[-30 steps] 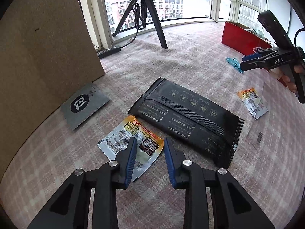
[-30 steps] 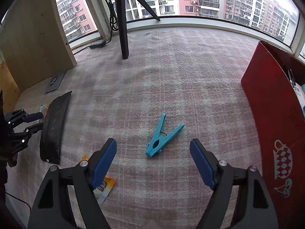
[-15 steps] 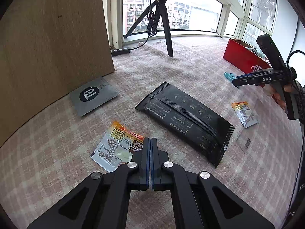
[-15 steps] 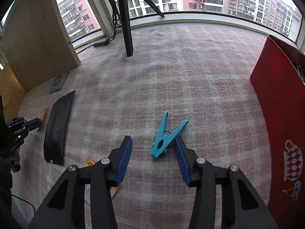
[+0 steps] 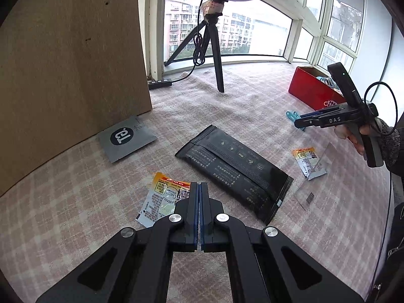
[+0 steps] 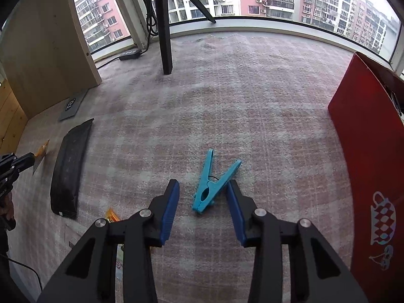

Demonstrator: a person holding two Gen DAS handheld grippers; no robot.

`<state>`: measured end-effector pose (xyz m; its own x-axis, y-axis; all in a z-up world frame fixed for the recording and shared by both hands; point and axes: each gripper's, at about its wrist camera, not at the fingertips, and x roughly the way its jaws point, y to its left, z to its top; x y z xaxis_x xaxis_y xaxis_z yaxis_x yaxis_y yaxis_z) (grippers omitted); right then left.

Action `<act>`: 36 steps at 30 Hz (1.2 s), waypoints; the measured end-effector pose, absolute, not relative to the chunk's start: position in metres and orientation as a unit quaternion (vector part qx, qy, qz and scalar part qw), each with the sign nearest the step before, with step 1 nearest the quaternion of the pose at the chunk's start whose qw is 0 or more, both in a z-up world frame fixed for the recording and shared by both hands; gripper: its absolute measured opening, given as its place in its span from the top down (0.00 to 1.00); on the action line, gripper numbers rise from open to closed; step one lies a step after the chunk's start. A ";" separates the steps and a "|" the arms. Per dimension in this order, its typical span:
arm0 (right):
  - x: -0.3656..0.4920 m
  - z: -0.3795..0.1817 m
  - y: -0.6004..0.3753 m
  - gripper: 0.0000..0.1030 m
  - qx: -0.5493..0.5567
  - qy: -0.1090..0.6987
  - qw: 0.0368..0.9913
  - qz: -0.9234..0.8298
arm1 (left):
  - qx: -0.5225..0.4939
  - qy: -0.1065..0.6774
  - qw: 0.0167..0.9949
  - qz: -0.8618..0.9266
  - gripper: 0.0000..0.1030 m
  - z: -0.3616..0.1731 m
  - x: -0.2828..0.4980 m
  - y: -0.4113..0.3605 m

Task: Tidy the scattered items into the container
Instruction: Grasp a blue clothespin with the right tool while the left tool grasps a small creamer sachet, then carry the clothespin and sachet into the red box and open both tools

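Left wrist view: the left gripper [image 5: 199,189] has its blue pads pressed fully together, and the near edge of the orange-and-white sachet [image 5: 165,198] runs in under the tips; whether the sachet is pinched or only lies beneath them cannot be told. Just right of it on the checked cloth [image 5: 75,176] lies the long black pouch [image 5: 234,174], with a second small sachet [image 5: 309,162] further right and a grey packet [image 5: 126,137] far left by the wooden board [image 5: 70,63]. Right wrist view: the right gripper [image 6: 203,197] is closing around the blue clothespin [image 6: 214,184], its right pad touching it, the left pad apart. The red box [image 6: 373,156] stands at the right.
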<state>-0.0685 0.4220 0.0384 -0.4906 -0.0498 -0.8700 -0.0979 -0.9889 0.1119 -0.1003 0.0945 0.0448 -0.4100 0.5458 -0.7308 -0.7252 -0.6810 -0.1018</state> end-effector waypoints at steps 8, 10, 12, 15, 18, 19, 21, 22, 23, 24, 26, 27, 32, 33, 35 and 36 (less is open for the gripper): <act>-0.064 0.044 0.426 0.84 -0.497 0.070 0.001 0.865 | -0.375 0.107 0.384 0.837 1.00 0.059 -0.092 0.093; -0.059 0.050 0.425 0.84 -0.489 0.069 -0.003 0.869 | -0.370 0.105 0.382 0.840 1.00 0.065 -0.089 0.092; -0.055 0.057 0.423 0.84 -0.481 0.070 -0.007 0.874 | -0.366 0.100 0.381 0.843 1.00 0.072 -0.086 0.091; -0.048 0.071 0.421 0.84 -0.468 0.072 -0.012 0.881 | -0.357 0.093 0.379 0.849 1.00 0.084 -0.080 0.088; -0.038 0.085 0.421 0.84 -0.454 0.072 -0.018 0.888 | -0.348 0.094 0.376 0.854 1.00 0.095 -0.072 0.087; -0.035 0.090 0.421 0.84 -0.448 0.072 -0.018 0.891 | -0.347 0.094 0.375 0.855 1.00 0.099 -0.070 0.086; -0.028 0.099 0.422 0.84 -0.439 0.072 -0.023 0.896 | -0.342 0.094 0.372 0.858 1.00 0.106 -0.066 0.085; -0.023 0.104 0.423 0.84 -0.432 0.071 -0.022 0.899 | -0.341 0.095 0.372 0.858 1.00 0.110 -0.063 0.086; -0.018 0.110 0.423 0.84 -0.426 0.069 -0.020 0.902 | -0.338 0.095 0.372 0.859 1.00 0.115 -0.060 0.087; -0.013 0.115 0.424 0.84 -0.420 0.070 -0.020 0.904 | -0.335 0.095 0.372 0.860 1.00 0.119 -0.056 0.088; -0.002 0.124 0.430 0.84 -0.410 0.079 -0.019 0.908 | -0.328 0.096 0.377 0.861 1.00 0.127 -0.048 0.094; 0.005 0.128 0.433 0.84 -0.405 0.084 -0.017 0.910 | -0.325 0.096 0.379 0.861 1.00 0.131 -0.044 0.096; 0.041 0.148 0.453 0.84 -0.383 0.101 -0.001 0.918 | -0.306 0.096 0.401 0.858 1.00 0.152 -0.021 0.125; 0.049 0.152 0.458 0.84 -0.378 0.103 0.004 0.920 | -0.302 0.096 0.406 0.857 1.00 0.156 -0.017 0.133; 0.065 0.160 0.471 0.84 -0.369 0.107 0.015 0.923 | -0.295 0.098 0.415 0.855 1.00 0.163 -0.008 0.151; 0.073 0.163 0.478 0.84 -0.365 0.109 0.020 0.924 | -0.292 0.102 0.420 0.853 1.00 0.167 -0.002 0.162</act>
<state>0.0731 0.4784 0.1634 -0.7328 -0.0415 -0.6791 -0.1172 -0.9755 0.1860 -0.0018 0.1623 0.1670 -0.4770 0.6571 -0.5837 -0.7762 -0.6265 -0.0710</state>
